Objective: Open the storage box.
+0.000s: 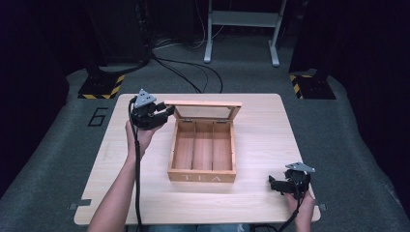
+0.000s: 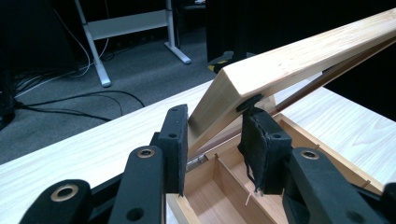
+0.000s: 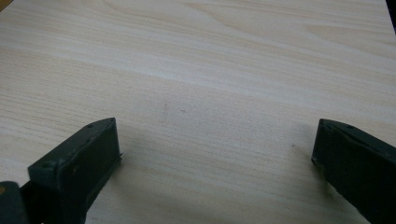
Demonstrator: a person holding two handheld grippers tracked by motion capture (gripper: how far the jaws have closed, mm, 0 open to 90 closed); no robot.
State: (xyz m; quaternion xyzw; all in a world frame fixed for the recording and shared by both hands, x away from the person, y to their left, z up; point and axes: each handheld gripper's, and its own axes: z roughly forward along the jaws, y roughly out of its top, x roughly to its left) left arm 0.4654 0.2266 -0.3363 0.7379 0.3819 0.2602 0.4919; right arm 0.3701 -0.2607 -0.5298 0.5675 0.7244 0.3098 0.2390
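While the left gripper [image 2: 215, 140] jaws clamp the tea box lid [image 2: 280, 65], right gripper [image 3: 215, 154] jaws wide, holding nothing

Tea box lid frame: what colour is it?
Pale natural wood; the lid shows best in the left gripper view, gripped by the left hand-held gripper.

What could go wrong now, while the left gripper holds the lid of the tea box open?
1. The left gripper pinches only one corner of the lid; the wood might slip out and the lid could drop shut.
2. The lid has a glass pane, so a hard fall may crack it.
3. The right gripper rests open, apart from the tea box, so pulling the lid could shift the box.
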